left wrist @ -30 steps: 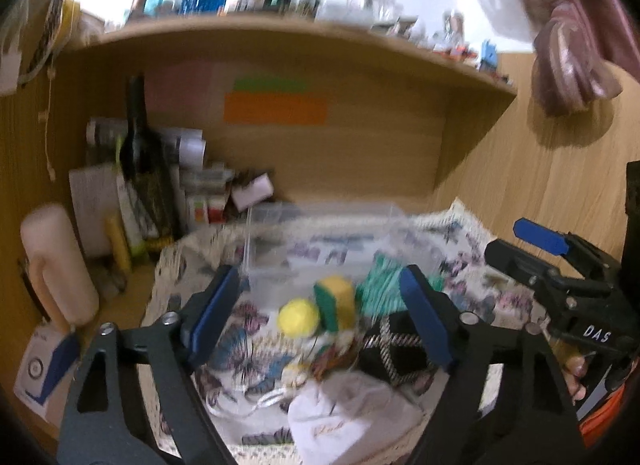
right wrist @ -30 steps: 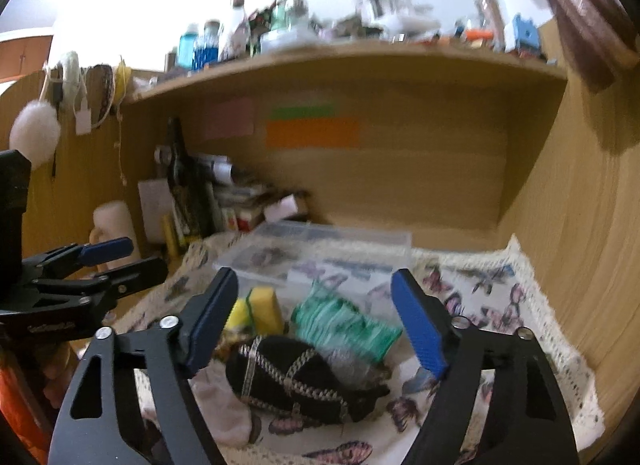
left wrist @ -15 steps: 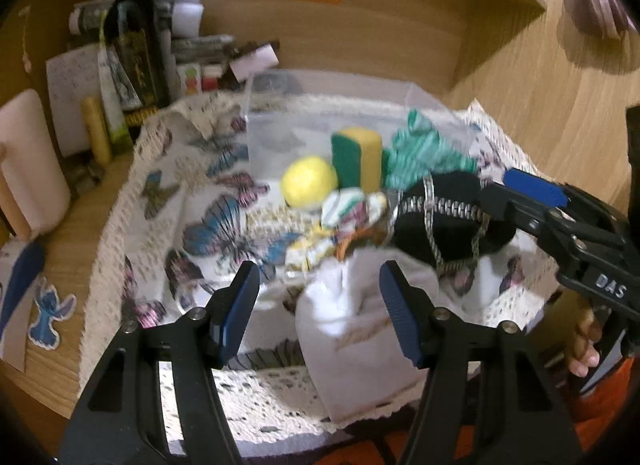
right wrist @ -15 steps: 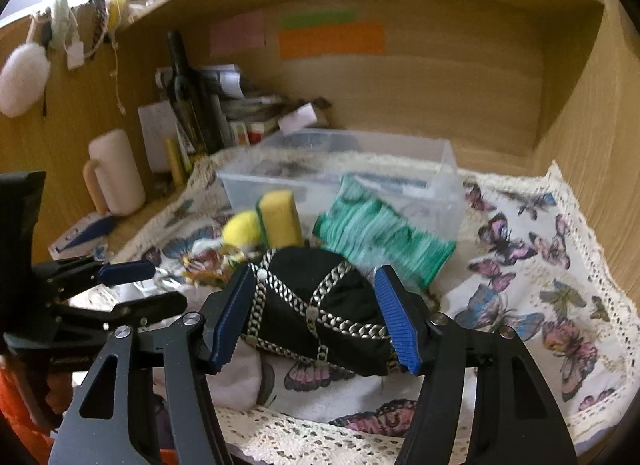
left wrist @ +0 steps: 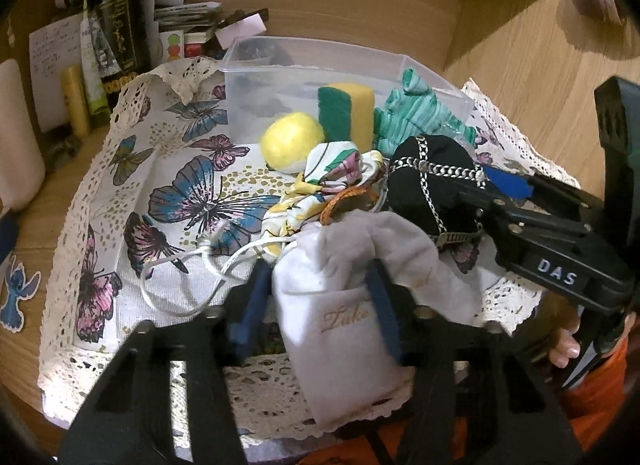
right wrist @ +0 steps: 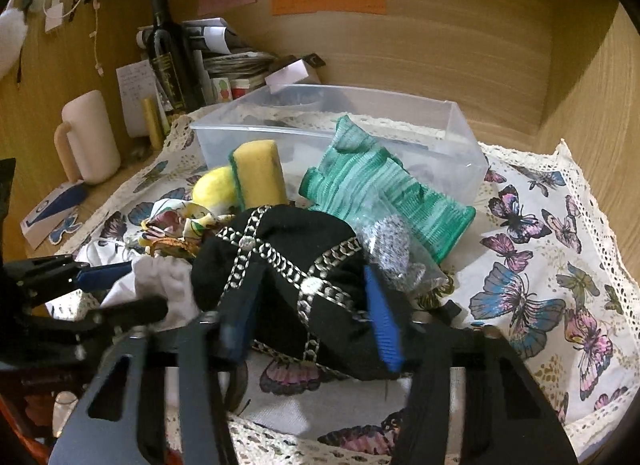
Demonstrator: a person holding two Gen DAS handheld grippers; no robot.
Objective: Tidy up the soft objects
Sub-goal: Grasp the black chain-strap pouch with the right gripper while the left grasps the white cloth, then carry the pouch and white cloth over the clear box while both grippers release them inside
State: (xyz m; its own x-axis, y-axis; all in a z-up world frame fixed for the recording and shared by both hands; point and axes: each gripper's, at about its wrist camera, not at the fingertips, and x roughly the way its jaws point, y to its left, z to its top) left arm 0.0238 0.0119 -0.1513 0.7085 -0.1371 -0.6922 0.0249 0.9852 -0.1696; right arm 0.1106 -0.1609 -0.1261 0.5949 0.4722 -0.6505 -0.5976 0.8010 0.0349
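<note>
A pile of soft things lies on the butterfly cloth (left wrist: 168, 201) in front of a clear plastic bin (left wrist: 312, 65). My left gripper (left wrist: 316, 297) has its blue pads on both sides of a white drawstring pouch (left wrist: 344, 289) at the front edge. My right gripper (right wrist: 312, 317) has its pads around a black cap with silver chains (right wrist: 288, 265), which also shows in the left wrist view (left wrist: 428, 181). Behind them are a yellow ball (left wrist: 290, 141), a yellow-green sponge (left wrist: 348, 109), a green knit cloth (right wrist: 380, 189) and a floral scarf (left wrist: 332, 181).
A dark wine bottle (right wrist: 168, 53), papers and small tubes stand at the back left. A pale pink mug (right wrist: 88, 137) stands at the left. A clear bag with something silvery (right wrist: 392, 249) lies by the cap. Wooden walls close the back and right.
Both grippers have moved forward and down and closed in: the left onto the white pouch, the right onto the black cap.
</note>
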